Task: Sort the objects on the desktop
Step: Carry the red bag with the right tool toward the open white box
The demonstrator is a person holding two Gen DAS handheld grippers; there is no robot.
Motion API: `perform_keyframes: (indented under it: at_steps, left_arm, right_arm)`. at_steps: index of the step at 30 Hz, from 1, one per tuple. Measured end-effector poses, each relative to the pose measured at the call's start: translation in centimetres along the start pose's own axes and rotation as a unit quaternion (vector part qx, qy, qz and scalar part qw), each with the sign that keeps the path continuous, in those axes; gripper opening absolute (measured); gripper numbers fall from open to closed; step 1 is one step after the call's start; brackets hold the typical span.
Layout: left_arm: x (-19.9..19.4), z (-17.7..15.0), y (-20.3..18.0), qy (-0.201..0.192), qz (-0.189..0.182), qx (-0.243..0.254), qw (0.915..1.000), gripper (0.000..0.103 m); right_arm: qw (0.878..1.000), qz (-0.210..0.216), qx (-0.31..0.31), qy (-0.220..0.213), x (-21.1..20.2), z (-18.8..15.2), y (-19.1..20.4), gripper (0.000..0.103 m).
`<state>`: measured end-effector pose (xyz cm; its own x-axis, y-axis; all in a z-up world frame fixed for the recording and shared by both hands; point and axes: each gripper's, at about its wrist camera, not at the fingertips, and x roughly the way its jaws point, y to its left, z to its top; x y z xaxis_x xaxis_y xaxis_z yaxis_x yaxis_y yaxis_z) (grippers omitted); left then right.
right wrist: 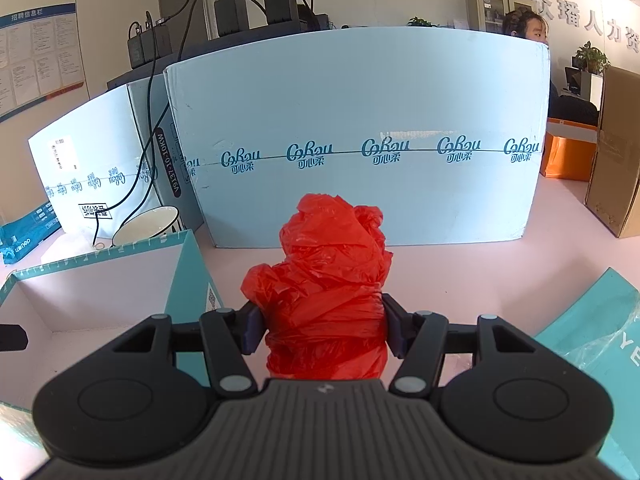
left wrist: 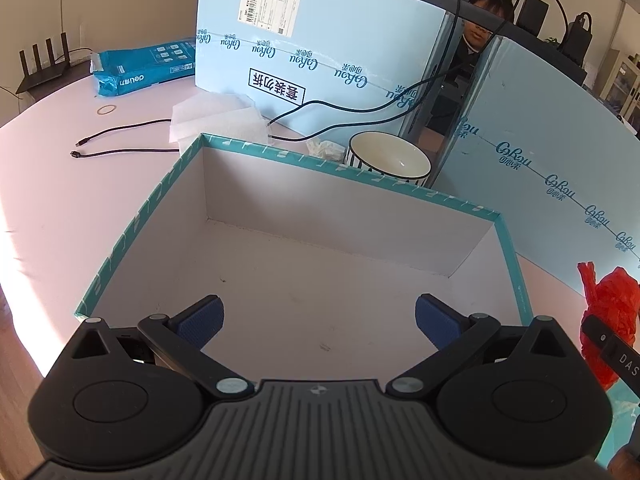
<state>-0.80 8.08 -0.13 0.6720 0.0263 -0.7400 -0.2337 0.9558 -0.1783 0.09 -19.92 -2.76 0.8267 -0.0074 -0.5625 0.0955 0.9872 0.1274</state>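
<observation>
Far on the left of the desk (left wrist: pixel 52 208) lie a teal paper pack (left wrist: pixel 140 66) near the back edge and a loose black cable (left wrist: pixel 116 140) in front of it, with white foam sheets (left wrist: pixel 216 120) just beyond the box's back left corner. My left gripper (left wrist: pixel 318 322) hangs over the near edge of the teal-rimmed box (left wrist: pixel 132 216), fingers spread wide with nothing between them. The box floor under it shows bare white card, and I see nothing lying inside. A striped bowl (left wrist: pixel 390 158) stands just behind the box's back right corner, against the pale blue cartons (right wrist: pixel 360 120) that wall off the back of the desk.

To the right of the box, my right gripper (right wrist: pixel 324 330) is clamped on the red plastic bag (right wrist: pixel 332 276), one pad on each side of its lower half, the bundle standing upright between them. It sits just outside the box's right wall, above the pink desk; I cannot tell whether it rests on the surface or is lifted.

The bag looks light and soft, a crumpled film that will give under the pads and may slip if only a loose fold is pinched. I judge the banded waist, where the wraps are tightest, the best hold. A teal lid (right wrist: pixel 592 320) lies at the right edge.
</observation>
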Motion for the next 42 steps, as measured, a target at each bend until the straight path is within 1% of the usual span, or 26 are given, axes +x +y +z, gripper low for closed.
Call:
perform_keyframes:
  at_steps: [13, 42]
  left_arm:
    - [-0.3, 0.2, 0.2, -0.011, -0.005, 0.004, 0.9999, 0.102]
    - [-0.8, 0.9, 1.7, -0.027, 0.003, -0.003, 0.9996, 0.102]
  right_arm:
    - [1.000, 0.007, -0.003, -0.009, -0.4, 0.3, 0.9, 0.061]
    - [0.999, 0.033, -0.015, -0.022, -0.3, 1.1, 3.6, 0.061]
